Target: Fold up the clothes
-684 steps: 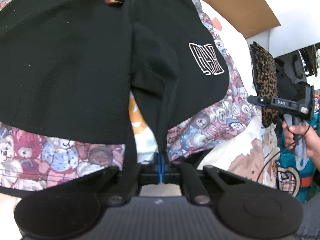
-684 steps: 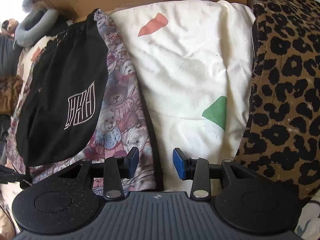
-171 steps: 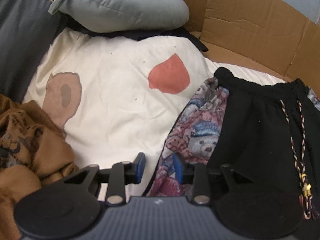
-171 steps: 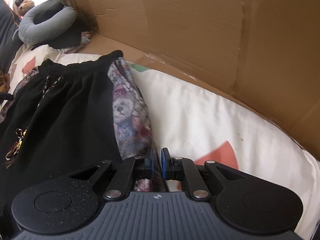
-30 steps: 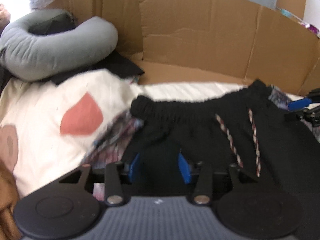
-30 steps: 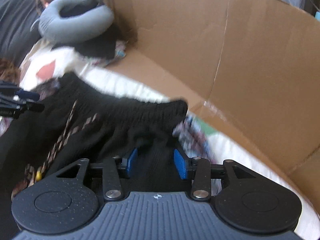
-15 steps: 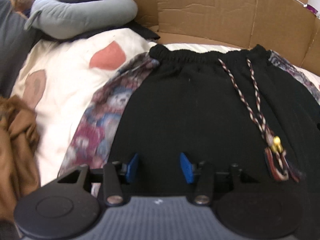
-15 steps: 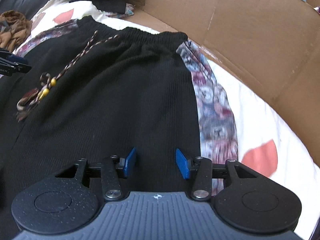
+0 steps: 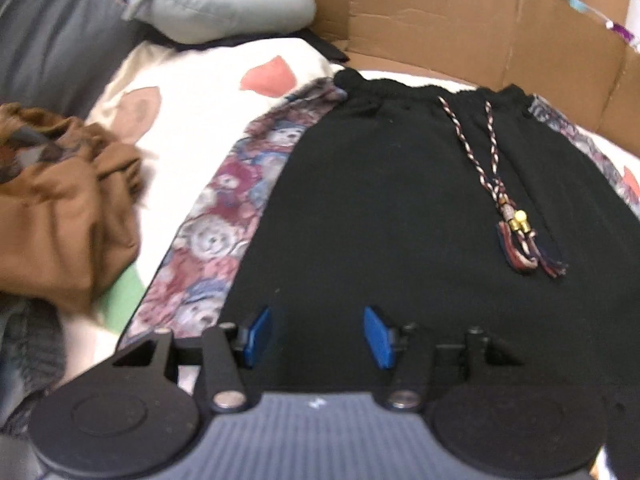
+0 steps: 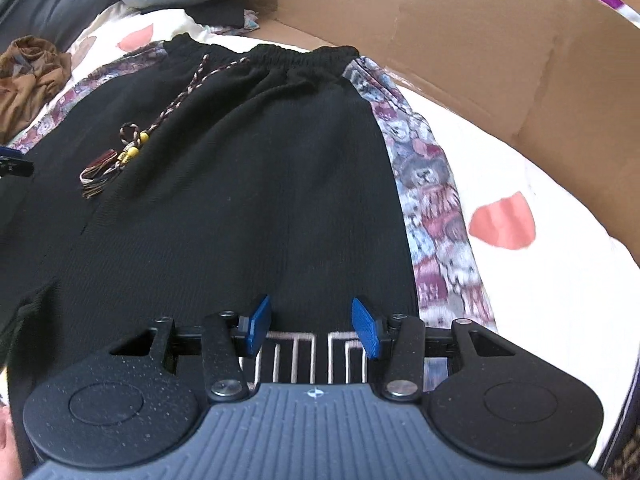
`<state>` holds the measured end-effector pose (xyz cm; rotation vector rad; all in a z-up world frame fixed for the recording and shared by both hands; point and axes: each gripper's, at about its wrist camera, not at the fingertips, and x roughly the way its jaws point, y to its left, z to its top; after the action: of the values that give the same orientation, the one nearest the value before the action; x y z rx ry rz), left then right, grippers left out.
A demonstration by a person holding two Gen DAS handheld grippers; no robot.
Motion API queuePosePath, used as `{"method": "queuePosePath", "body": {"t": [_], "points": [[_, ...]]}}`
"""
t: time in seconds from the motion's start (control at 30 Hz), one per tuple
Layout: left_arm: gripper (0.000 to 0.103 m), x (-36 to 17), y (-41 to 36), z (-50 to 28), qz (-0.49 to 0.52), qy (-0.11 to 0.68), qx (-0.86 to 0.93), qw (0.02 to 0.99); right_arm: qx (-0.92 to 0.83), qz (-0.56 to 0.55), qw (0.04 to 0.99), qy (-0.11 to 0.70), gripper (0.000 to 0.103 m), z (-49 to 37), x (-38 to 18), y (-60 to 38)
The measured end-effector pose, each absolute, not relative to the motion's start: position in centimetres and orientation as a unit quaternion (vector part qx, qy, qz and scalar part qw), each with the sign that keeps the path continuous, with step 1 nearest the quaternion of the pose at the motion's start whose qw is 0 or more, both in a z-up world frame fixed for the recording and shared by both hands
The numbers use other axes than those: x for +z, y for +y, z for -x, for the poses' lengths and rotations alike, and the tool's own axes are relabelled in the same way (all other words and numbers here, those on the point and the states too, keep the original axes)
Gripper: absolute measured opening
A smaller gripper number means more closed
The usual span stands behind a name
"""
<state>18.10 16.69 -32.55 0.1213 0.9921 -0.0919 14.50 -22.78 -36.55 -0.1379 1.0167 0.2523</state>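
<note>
Black shorts point(image 9: 392, 200) with teddy-bear print side panels point(image 9: 224, 208) lie flat on the cream bedding, waistband toward the cardboard wall. A braided drawstring point(image 9: 516, 224) with yellow beads and tassels rests on the front. My left gripper point(image 9: 316, 334) hovers over the left half of the shorts; its jaws are opening, with nothing pinched between the blue pads. My right gripper point(image 10: 312, 326) stands open over the right leg point(image 10: 260, 200), just above a white line logo point(image 10: 312, 358). The tip of the left gripper point(image 10: 12, 164) shows at the left edge of the right wrist view.
A crumpled brown garment point(image 9: 60, 200) lies to the left on the cream bedding point(image 9: 192, 112). A grey neck pillow point(image 9: 216, 4) sits at the far left. A cardboard wall point(image 9: 460, 28) runs behind the waistband and along the right side point(image 10: 460, 40).
Both grippers have drawn back from the waistband down along the shorts, so more black cloth shows ahead of them. The left jaws stand slightly wider.
</note>
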Motion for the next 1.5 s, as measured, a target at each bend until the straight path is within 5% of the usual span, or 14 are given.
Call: {"method": "queuePosePath", "body": {"t": [0.73,0.97,1.27,1.33,1.5], "points": [[0.062,-30.7,28.2,-12.2,-0.084,0.554,0.018,0.828,0.094,0.026,0.825,0.557,0.057,-6.0,-36.2,-24.9],[0.062,-31.8,31.4,-11.3,-0.090,0.573,0.027,0.814,0.082,0.026,0.810,0.581,0.069,-5.2,-37.4,-25.5],[0.048,-33.5,32.6,-10.5,-0.096,0.574,0.002,0.813,0.076,0.020,0.804,0.590,0.070,-4.8,-37.2,-25.7],[0.029,-33.5,32.8,-10.6,-0.096,0.576,0.004,0.812,0.075,0.019,0.804,0.590,0.070,-4.8,-37.1,-25.7],[0.010,-32.1,33.8,-10.2,-0.074,0.576,-0.019,0.814,0.074,0.016,0.803,0.591,0.070,-4.6,-37.0,-25.9]]}}
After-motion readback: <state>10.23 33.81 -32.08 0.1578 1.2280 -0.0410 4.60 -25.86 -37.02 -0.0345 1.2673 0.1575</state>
